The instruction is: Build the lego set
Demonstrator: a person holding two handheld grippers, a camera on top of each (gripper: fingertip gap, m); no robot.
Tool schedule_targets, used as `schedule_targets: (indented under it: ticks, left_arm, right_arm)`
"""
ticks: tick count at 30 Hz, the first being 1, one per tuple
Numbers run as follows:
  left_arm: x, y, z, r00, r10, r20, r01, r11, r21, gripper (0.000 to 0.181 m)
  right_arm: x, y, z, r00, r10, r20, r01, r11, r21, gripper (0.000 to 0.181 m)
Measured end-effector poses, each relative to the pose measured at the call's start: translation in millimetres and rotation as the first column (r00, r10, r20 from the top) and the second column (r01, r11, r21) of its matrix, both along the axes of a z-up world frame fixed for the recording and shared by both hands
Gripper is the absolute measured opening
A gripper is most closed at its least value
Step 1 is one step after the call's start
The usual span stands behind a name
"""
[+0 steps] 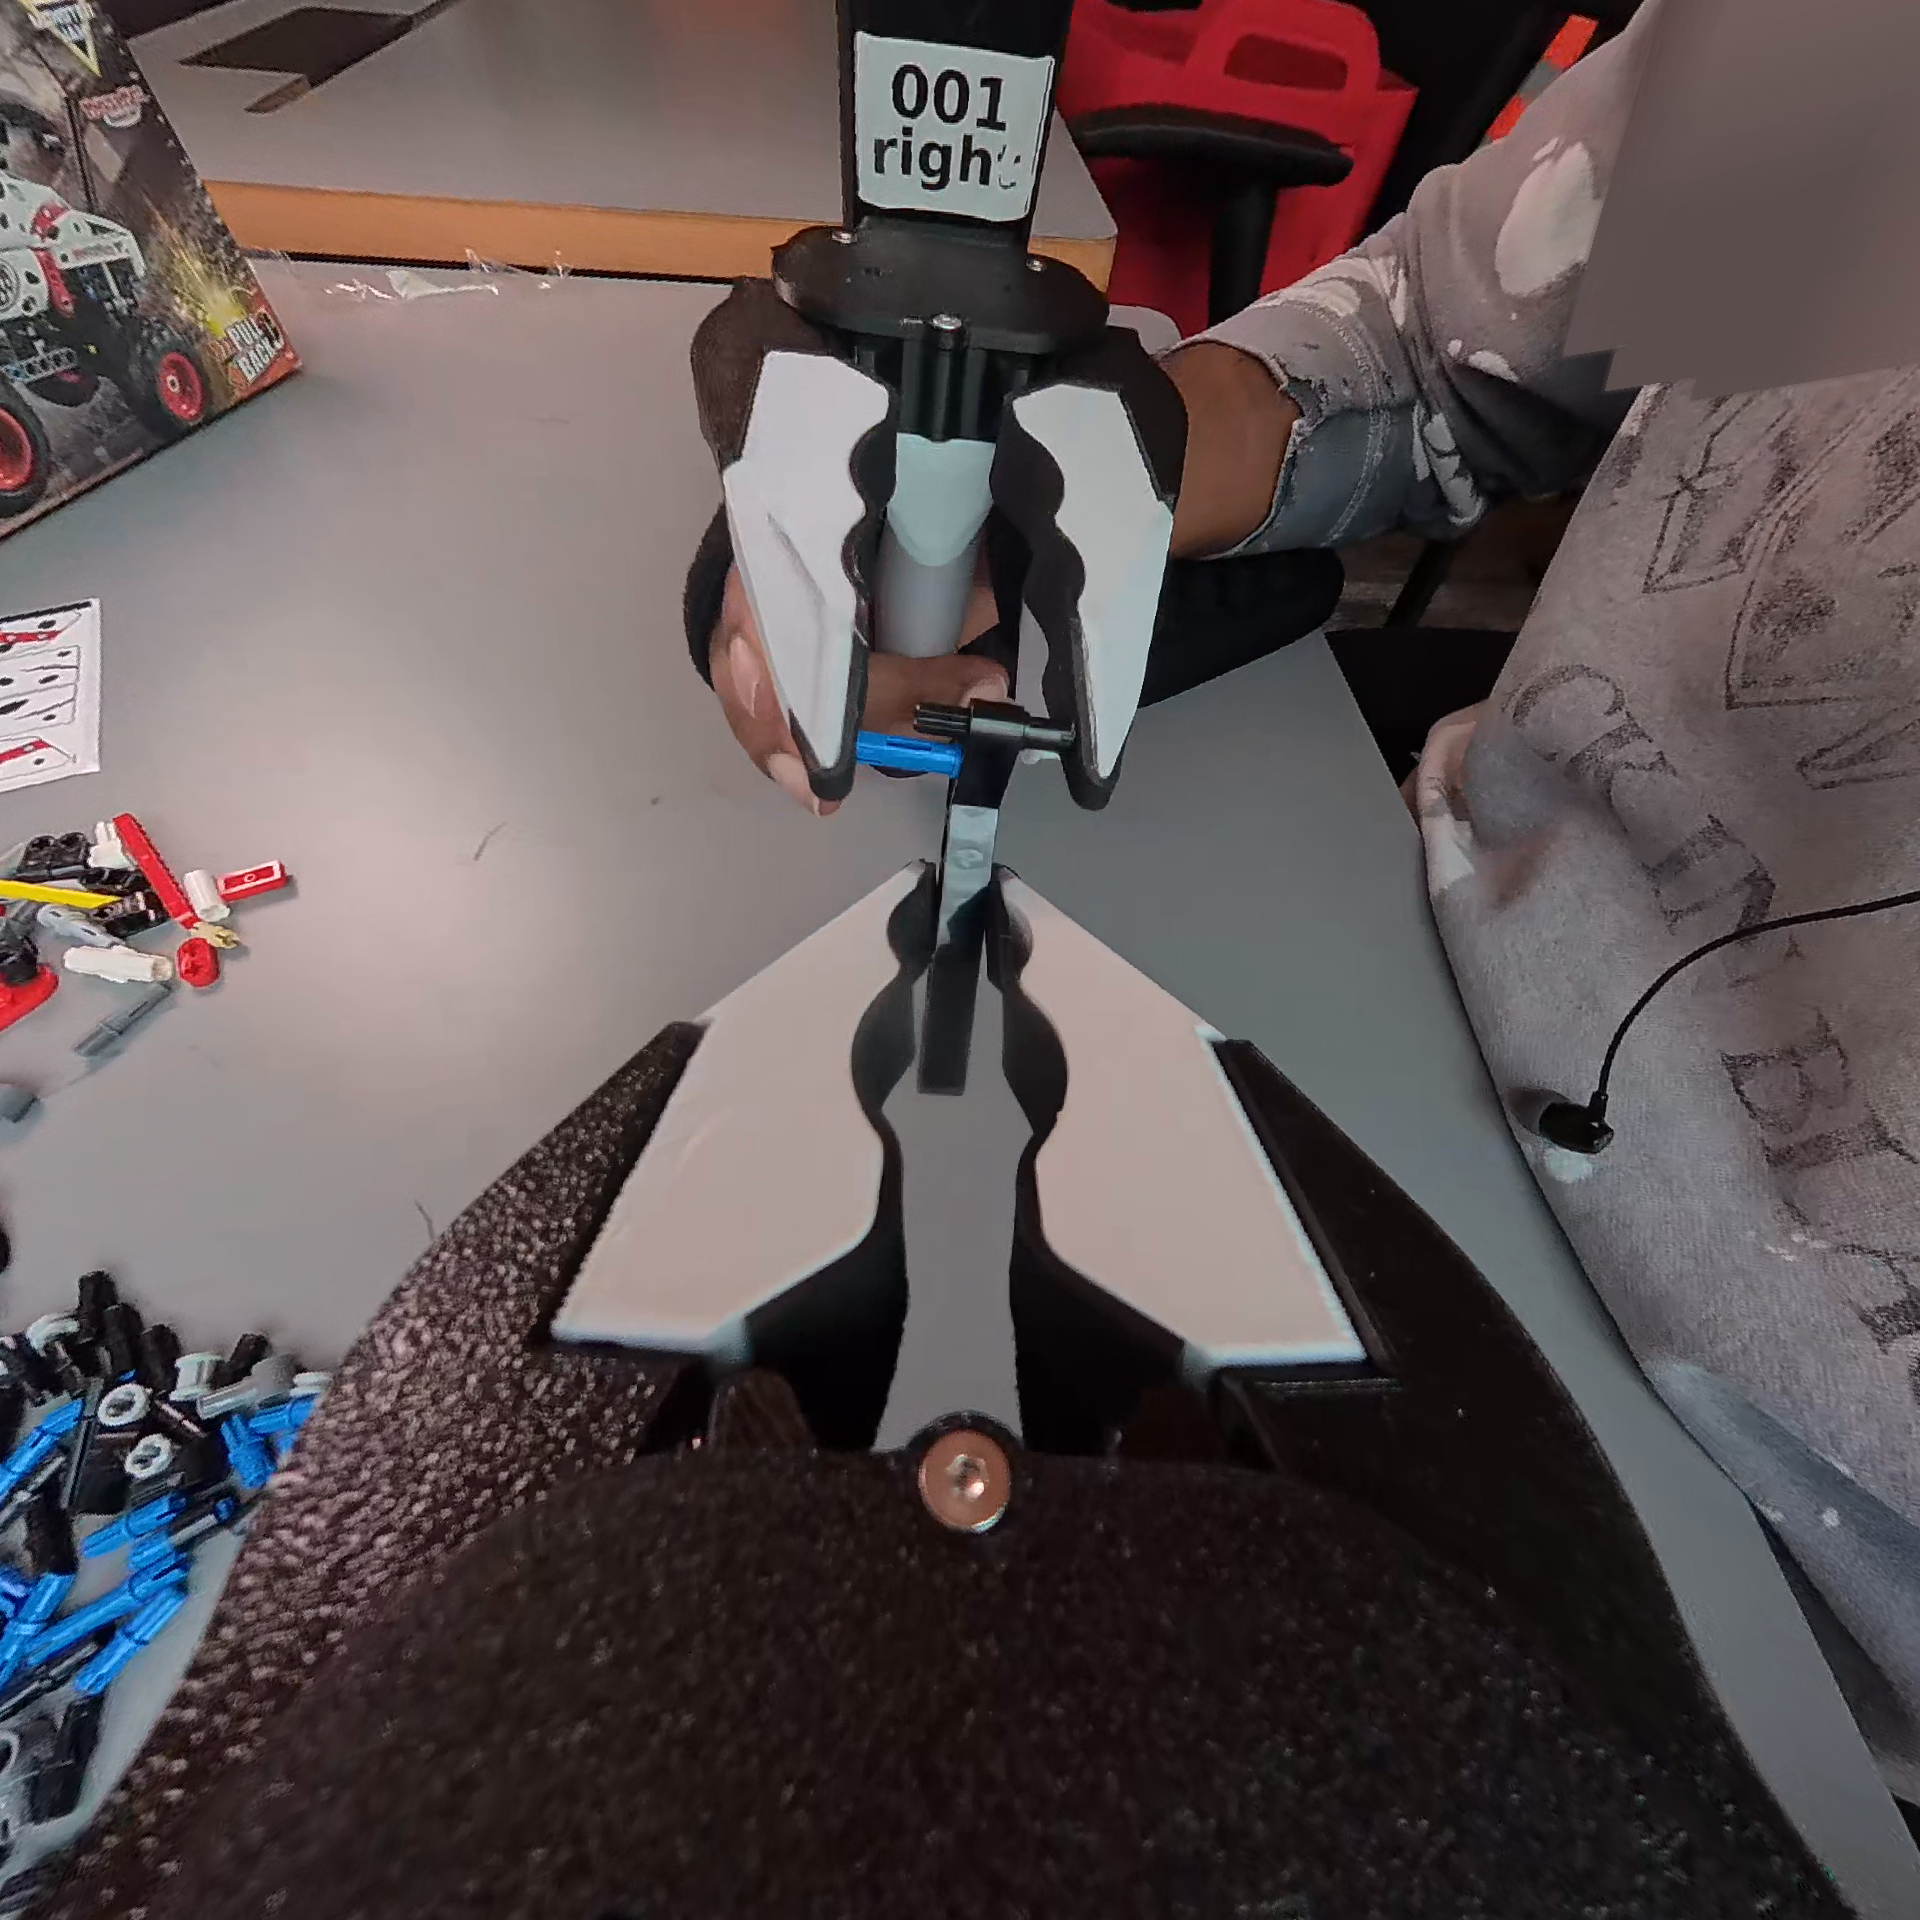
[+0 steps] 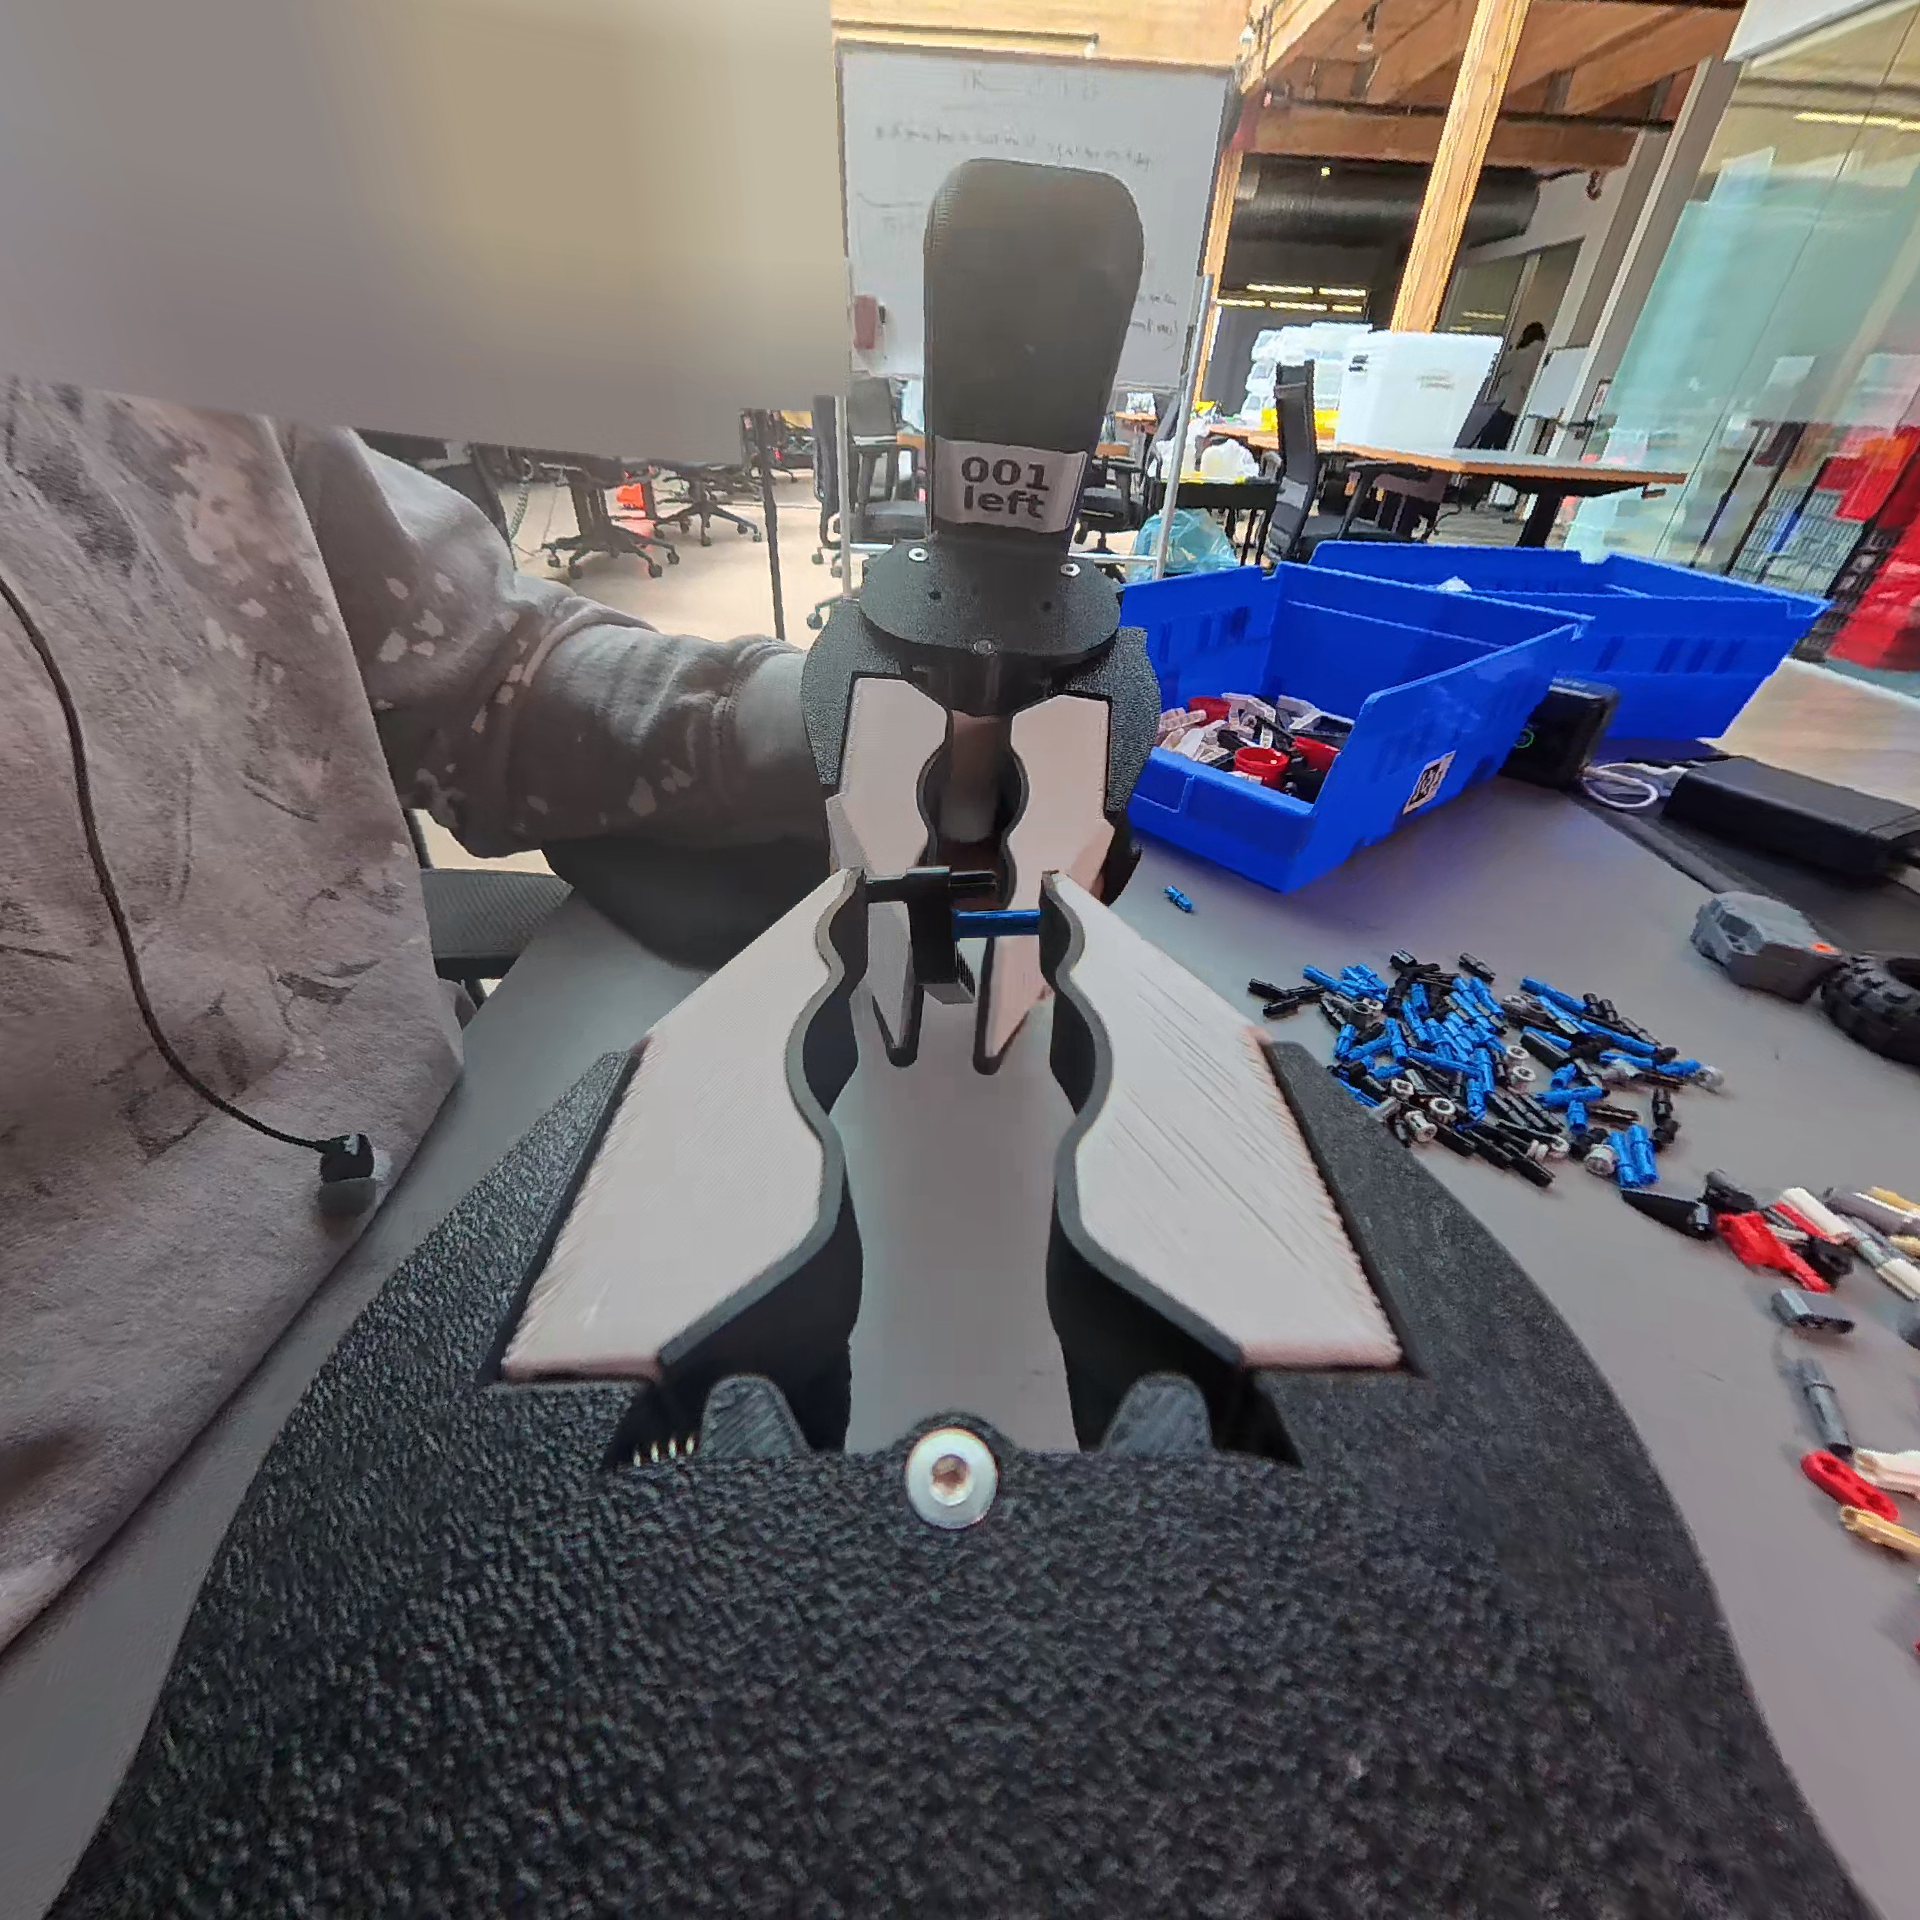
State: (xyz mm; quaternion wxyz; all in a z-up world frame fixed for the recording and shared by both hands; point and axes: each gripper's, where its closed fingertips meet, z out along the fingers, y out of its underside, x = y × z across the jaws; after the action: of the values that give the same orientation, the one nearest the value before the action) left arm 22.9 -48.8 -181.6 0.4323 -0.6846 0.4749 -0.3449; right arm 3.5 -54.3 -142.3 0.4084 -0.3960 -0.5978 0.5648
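My left tool (image 1: pixel 958 873) pinching a slim glossy black plastic beam (image 1: pixel 961 935), my right tool (image 2: pixel 948 883) spread across its blue ridged pin (image 2: pixel 995 920) and black axle (image 2: pixel 914 883) (contact unclear), grey matte counter (image 1: pixel 468 644).

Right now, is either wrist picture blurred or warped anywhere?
Left wrist view: wide-angle bending at the edges, the blue pins bottom-left smeared, the black beam sharp. Right wrist view: similar bending, background glass bright, the pin pile crisp.
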Motion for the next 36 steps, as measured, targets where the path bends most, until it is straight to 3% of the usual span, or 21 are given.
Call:
schedule_targets:
  ticks: [12, 31, 36]
  left_arm:
    - [0, 10, 7, 0.991, 0.078, -0.111, -0.045, 0.96, 0.278, 0.008]
    - [1, 9, 7, 0.991, 0.079, -0.104, -0.047, 0.961, 0.274, 0.008]
    - [-7, 26, -1, 0.985, 0.166, -0.047, -0.158, 0.978, 0.134, 0.008]
  right_arm:
    - [0, 5, 7, 0.999, -0.043, -0.008, 0.043, 0.999, -0.001, 0.035]
    - [-2, 4, 7, 0.998, -0.054, -0.04, 0.055, 0.997, 0.048, 0.033]
    - [-7, 25, 2, 0.985, -0.172, 0.008, 0.172, 0.985, 0.014, 0.033]
